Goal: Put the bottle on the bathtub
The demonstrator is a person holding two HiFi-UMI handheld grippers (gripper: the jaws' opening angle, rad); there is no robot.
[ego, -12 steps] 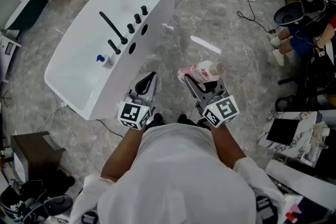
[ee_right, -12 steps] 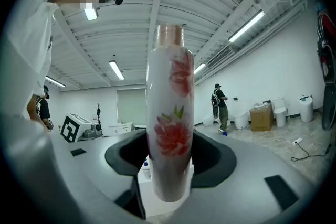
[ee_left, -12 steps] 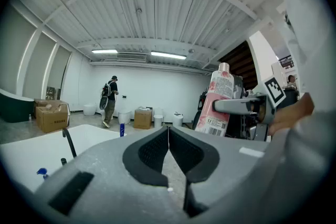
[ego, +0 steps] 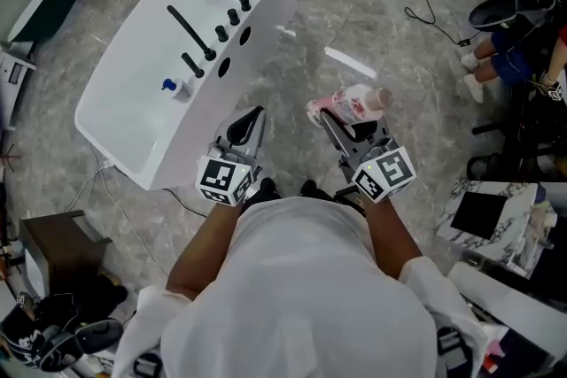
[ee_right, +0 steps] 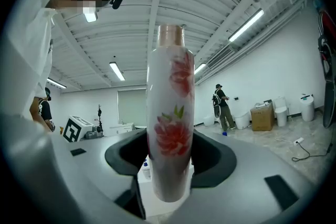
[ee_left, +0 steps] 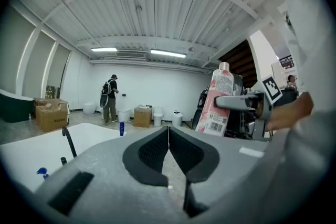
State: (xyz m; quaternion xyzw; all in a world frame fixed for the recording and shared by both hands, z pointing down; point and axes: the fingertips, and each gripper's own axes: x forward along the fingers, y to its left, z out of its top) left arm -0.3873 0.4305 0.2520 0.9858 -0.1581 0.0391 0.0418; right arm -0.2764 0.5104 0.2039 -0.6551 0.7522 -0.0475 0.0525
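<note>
Bathtub (ego: 142, 66) sits far left, long axis running up-right, taps along its near rim. L gripper (ego: 252, 115) is level, just beside the tub's outer wall, fingers shut together, nothing btwn them. R gripper (ego: 354, 127) is clamped on the bottle (ee_right: 170, 134), which is upright, cap up, gripped prob. on the lower body. The bottle is in the air over the floor, well apart from the tub. The rim lies left and fwd of it, w/ the L gripper in between.
</note>
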